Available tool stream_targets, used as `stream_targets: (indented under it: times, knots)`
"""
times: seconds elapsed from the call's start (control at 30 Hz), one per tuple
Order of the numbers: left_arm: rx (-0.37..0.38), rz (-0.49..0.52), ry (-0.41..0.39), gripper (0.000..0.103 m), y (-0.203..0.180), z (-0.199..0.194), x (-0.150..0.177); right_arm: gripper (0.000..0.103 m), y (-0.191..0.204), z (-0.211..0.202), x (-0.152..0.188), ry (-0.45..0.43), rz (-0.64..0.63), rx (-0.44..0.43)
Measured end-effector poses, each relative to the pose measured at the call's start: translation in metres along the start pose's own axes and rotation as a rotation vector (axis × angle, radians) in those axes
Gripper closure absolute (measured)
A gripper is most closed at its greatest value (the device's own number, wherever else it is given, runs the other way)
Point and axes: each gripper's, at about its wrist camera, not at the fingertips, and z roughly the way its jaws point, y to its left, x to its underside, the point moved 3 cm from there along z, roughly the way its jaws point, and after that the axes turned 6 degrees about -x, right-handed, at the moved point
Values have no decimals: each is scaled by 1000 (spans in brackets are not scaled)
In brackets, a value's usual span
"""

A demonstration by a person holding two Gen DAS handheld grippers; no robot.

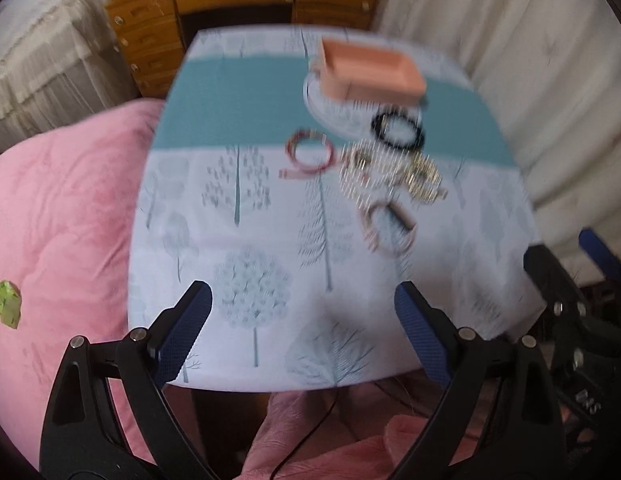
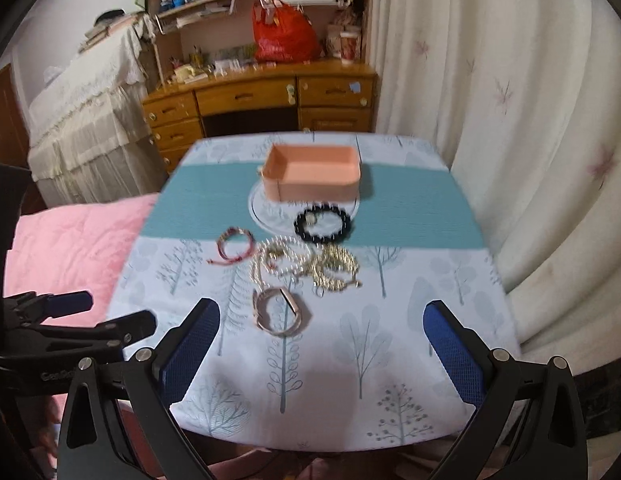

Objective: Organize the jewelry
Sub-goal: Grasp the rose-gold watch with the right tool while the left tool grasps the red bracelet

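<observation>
Tabletop (image 2: pixel 430 280) under a tree-print cloth with a teal band across its far half; pink quilt (image 1: pixel 62 208) off its left edge, wooden desk (image 2: pixel 262 100) beyond the far edge, cream curtain (image 2: pixel 510 120) along the right edge. Pink open box (image 2: pixel 312 174) sits toward the far edge, near the middle of the teal band, resting on the rim of a round clear plate (image 2: pixel 266 210); box interior looks bare as far as the view shows. All jewelry lies loose on the cloth, none in the box. Gold and pearl chain tangle (image 2: pixel 306 262) lies mid-tabletop, just on the near side of the band. Black bead bracelet (image 2: pixel 323 224) sits at the near rim of the plate, touching the far side of the tangle. Rose-gold bangle (image 2: pixel 281 311) lies nearest the front edge, just beside the tangle. Red cord bracelet (image 2: pixel 235 245) lies to the left of the tangle, at the band's near border. Left gripper (image 1: pixel 302 312) hovers over the front edge, fingers (image 1: pixel 182 332) wide apart, nothing between them. Right gripper (image 2: pixel 320 332) hovers over the front edge too, fingers (image 2: pixel 456 356) wide apart and bare, the bangle beyond its left finger. Left-wrist view is motion-blurred; fine detail of the chains unreadable.
</observation>
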Motion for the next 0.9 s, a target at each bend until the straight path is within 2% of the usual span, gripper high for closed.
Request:
stream_targets:
  times: [0.03,0.13,0.27,0.33,0.37,0.43,0.53,0.6,0.7,0.73,0.77,0.8,0.83,0.9]
  knots:
    - [0,24,24,11,3,14,1,0,5,14,6,15,-10,21]
    - [-10,59,31,11,11,41,-3,0,17,47,21,32,-39,27]
    - [5,56,36,11,23,74,-27,2,30,96,39,85,-95,12]
    - [25,45,25,12,26,93,-46,11,35,119,45,97,-107,-43]
    - [28,47,12,13,27,102,-55,20,37,128,48,102,-116,-79]
    - [15,69,-25,27,24,115,-75,28,41,149,51,132,-148,-102]
    - [-16,131,-73,38,17,136,-102,40,41,174,54,152,-205,-67]
    - [2,140,-76,43,11,148,-116,49,41,189,54,175,-245,-62]
    - [44,118,-69,52,5,164,-129,58,37,202,53,197,-329,-106]
    - [46,116,-62,56,4,171,-134,60,37,207,52,204,-368,-112]
    - [40,120,-56,59,1,176,-136,64,36,210,51,152,-381,-92]
    - [28,129,-52,66,-1,182,-140,68,37,216,50,163,-408,-104]
    - [20,136,-54,70,-2,185,-140,70,37,215,51,169,-422,-115]
    - [18,148,-53,70,-4,189,-141,78,38,223,49,185,-447,-147]
